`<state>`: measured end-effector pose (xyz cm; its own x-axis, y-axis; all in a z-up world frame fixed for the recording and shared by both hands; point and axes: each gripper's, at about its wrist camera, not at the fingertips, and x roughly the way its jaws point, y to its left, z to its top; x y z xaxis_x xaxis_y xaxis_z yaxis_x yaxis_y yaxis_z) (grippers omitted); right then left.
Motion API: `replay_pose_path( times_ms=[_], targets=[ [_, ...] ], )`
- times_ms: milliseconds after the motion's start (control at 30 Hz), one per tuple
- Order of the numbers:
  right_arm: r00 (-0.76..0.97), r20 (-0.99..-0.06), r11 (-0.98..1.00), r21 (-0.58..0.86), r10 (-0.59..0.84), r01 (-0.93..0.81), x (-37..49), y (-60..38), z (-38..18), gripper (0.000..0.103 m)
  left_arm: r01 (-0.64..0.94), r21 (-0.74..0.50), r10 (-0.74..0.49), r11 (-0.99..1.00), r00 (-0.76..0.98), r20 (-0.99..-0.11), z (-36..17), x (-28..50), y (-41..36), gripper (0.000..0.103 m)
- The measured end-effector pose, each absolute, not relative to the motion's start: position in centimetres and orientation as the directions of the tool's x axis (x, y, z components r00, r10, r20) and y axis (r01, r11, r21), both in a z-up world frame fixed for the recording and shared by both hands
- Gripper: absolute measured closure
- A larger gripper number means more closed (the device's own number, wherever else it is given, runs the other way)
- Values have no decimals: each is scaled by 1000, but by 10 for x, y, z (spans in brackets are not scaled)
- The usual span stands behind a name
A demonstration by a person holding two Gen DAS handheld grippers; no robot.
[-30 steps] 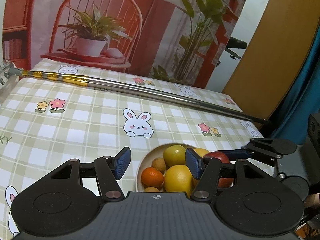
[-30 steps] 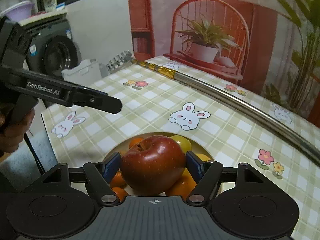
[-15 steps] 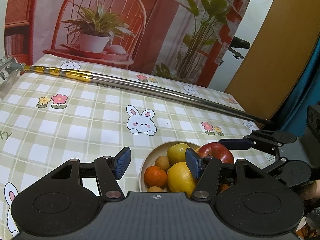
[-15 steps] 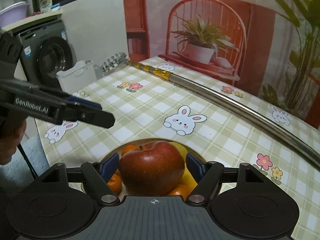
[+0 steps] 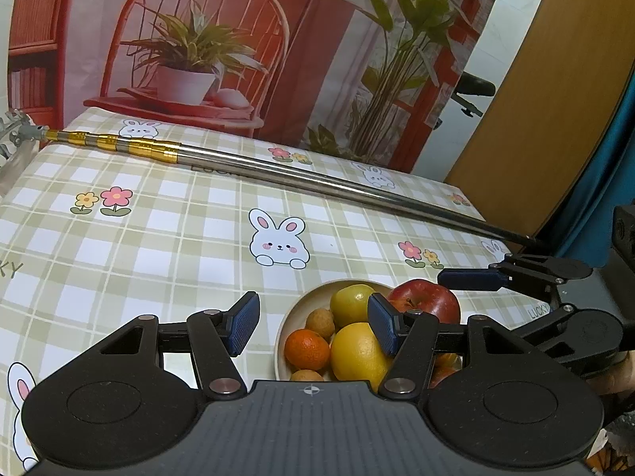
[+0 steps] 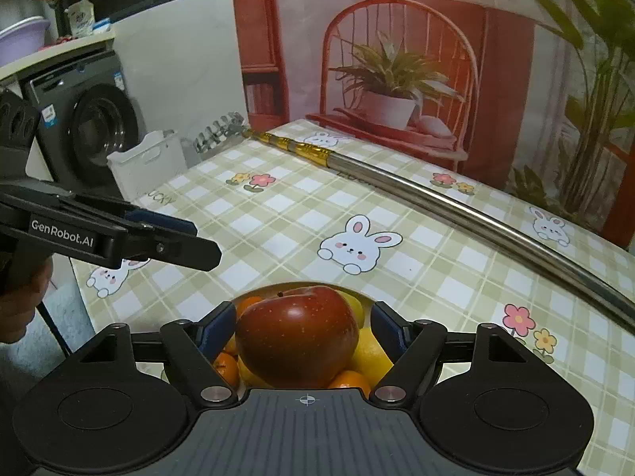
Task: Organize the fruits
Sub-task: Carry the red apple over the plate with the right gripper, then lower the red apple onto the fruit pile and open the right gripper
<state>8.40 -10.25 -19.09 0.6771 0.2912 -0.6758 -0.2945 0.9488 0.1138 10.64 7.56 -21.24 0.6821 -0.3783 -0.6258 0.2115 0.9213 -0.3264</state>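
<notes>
Red apple resting on the fruit pile in the bowl, right jaws loosened around it.

The right gripper [image 6: 303, 329] is hanging over the bowl [image 5: 313, 297] with the apple [image 6: 295, 333] between its fingers; its jaws have just been opening, and a gap is showing on the right side of the apple, while the left pad is sitting against or just beside it, I cannot tell which. The apple is lying on a lemon [image 5: 359, 351] and oranges. The left gripper [image 5: 313, 323] is hovering released and empty just beside the bowl's near-left rim. The bowl is sitting near the table's front edge. A long metal pole [image 5: 317, 178] is crossing the far side of the tablecloth [image 5: 158, 246], leaving bare cloth between pole and bowl.
</notes>
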Motion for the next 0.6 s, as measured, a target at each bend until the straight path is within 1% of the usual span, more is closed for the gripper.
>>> replay_pose_path(
  times_ms=[267,333,400,433,500,600],
  targets=[
    [701,-659,959,125,272,-254,84,-110,-189,33,212,-326,-379,921,682,-626,-212,106,76,40],
    [703,-657,960,136,274,-246,85,-112,-189,38,212,-326,-378,921,682,-626,-212,106,75,40],
    [700,-655,957,156,285,-244,86,-114,-190,40,211,-326,-378,921,682,-626,-212,106,75,40],
    [698,-652,955,169,295,-246,86,-115,-191,45,212,-326,-378,921,682,-626,-212,106,75,40],
    [696,-649,951,182,309,-252,86,-115,-192,49,212,-327,-379,921,682,-625,-212,106,75,40],
    [698,-649,952,177,303,-249,87,-112,-192,49,211,-327,-378,921,683,-625,-212,106,75,40]
  ],
)
